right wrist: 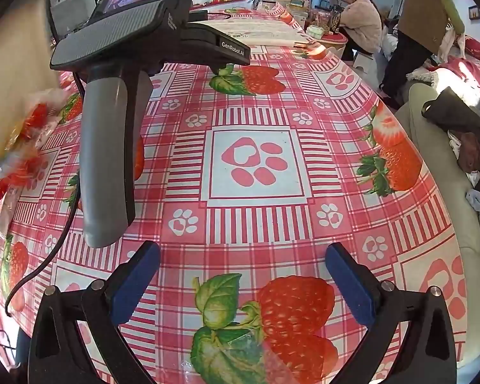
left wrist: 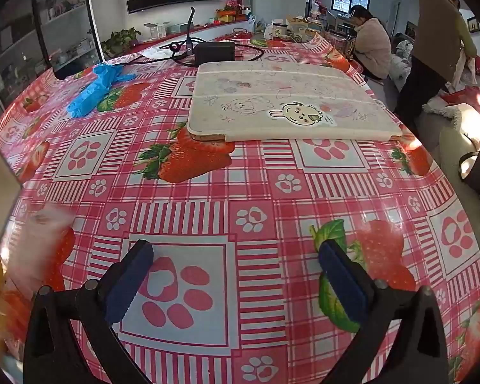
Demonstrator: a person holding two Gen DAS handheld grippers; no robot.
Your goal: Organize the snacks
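Observation:
Blurred snack packets [left wrist: 38, 236] in clear, red and yellow wrappers lie at the left edge of the left wrist view, left of my left gripper [left wrist: 236, 275]. It hangs open over the tablecloth with nothing between its blue pads [left wrist: 128, 284]. In the right wrist view the same packets [right wrist: 25, 147] sit at the far left, beyond the left gripper's grey handle [right wrist: 108, 160]. My right gripper [right wrist: 243, 278] is open above a printed strawberry and holds nothing. A clear bit of wrapper [right wrist: 265, 361] shows at the bottom edge.
The table [left wrist: 246, 192] wears a pink strawberry-and-paw cloth. A tablet case [left wrist: 288, 102], blue glove [left wrist: 96, 86] and black adapter [left wrist: 214, 51] with cables lie far back. A beige surface [right wrist: 12, 64] stands left. Two people [left wrist: 371, 48] and a cluttered sofa [right wrist: 438, 147] are right.

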